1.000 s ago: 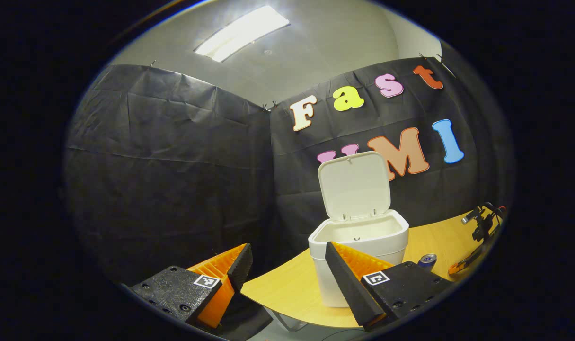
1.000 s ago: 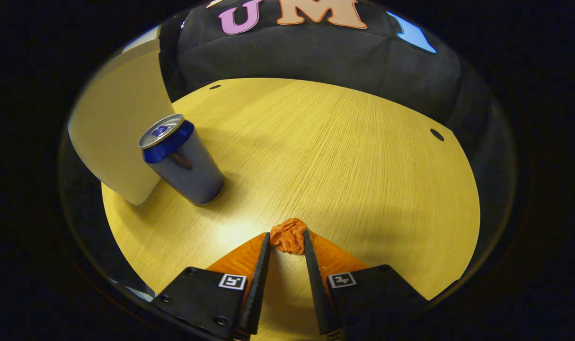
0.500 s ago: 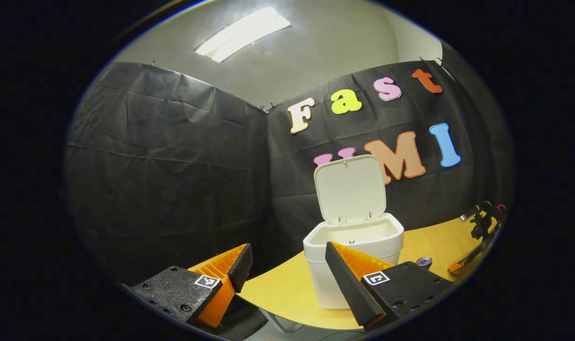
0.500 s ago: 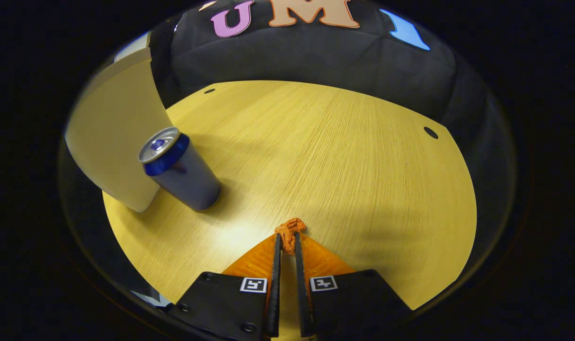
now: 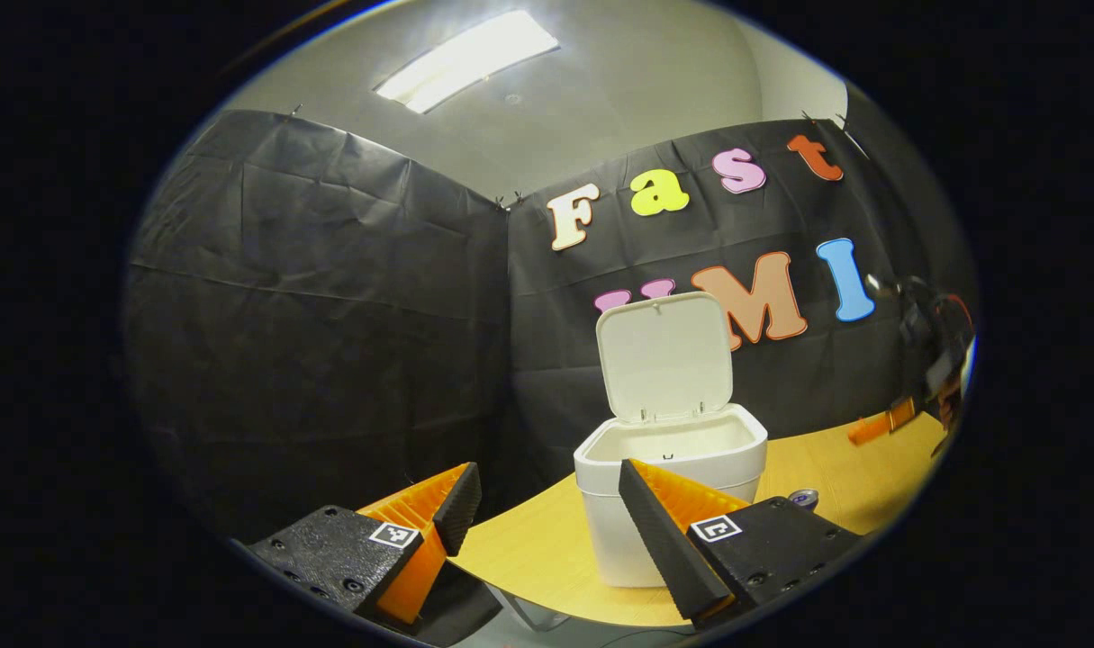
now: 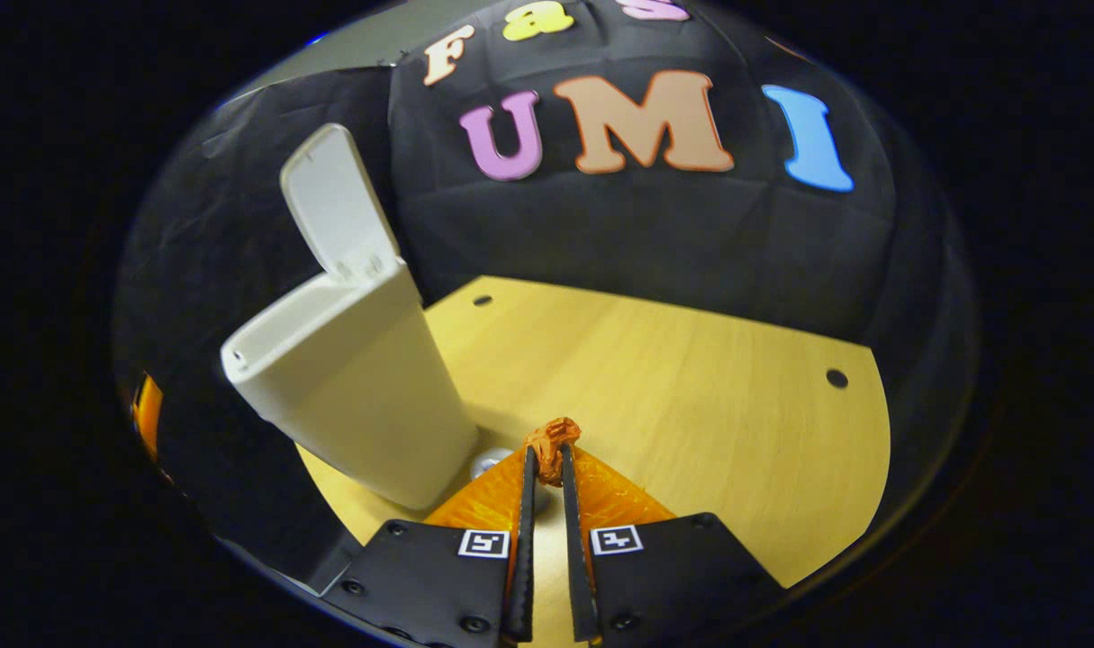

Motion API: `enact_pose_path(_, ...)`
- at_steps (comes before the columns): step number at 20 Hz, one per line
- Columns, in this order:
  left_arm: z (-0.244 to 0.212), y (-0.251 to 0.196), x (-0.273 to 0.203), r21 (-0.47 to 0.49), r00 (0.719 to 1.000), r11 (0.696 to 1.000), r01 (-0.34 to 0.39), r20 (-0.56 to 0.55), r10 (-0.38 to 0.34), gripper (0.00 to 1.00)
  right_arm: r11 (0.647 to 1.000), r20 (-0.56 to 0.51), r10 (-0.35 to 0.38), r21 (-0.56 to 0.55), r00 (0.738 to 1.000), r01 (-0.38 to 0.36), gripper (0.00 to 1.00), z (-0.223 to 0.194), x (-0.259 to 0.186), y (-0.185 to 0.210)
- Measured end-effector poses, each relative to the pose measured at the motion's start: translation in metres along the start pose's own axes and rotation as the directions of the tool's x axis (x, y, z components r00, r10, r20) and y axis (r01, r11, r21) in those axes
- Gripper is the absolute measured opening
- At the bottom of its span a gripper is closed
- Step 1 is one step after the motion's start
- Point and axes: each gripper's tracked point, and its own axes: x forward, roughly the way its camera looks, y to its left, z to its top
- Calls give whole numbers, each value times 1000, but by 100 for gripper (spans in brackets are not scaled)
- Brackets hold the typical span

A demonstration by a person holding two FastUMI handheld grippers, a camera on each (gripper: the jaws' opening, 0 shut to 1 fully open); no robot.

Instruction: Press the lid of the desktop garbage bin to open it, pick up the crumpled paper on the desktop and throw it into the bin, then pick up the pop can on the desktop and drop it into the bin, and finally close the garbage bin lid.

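Right gripper view: right gripper [image 6: 547, 457] pinches crumpled paper [image 6: 551, 438] beside open bin [image 6: 357, 378]; left gripper [image 5: 547, 495] wide, holding nothing.

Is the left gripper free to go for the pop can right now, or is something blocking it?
Probably yes. The left gripper is open and holds nothing, and the pop can stands on the table just right of the bin. It would have to pass around the bin's front.
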Motion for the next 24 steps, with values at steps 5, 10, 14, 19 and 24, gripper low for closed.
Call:
enact_pose_path(5,0,12,-4,-24,1000,999,-27,9,27,93,986,147,142,-105,979,-127,18,79,-9,84)
enact_pose_path(10,-5,41,-14,-1,997,997,-81,3,81,93,959,99,256,-150,961,-240,18,75,26,163)
enact_pose_path(14,-10,66,-31,48,992,991,-125,-16,126,93,947,44,272,-187,961,-260,20,60,48,191)
enact_pose_path(19,-11,68,-40,55,991,991,-125,-34,127,93,942,8,292,-177,956,-286,43,52,54,196)
enact_pose_path(24,6,16,-31,55,1000,998,6,5,-6,93,958,111,279,-96,954,-269,63,69,16,163)
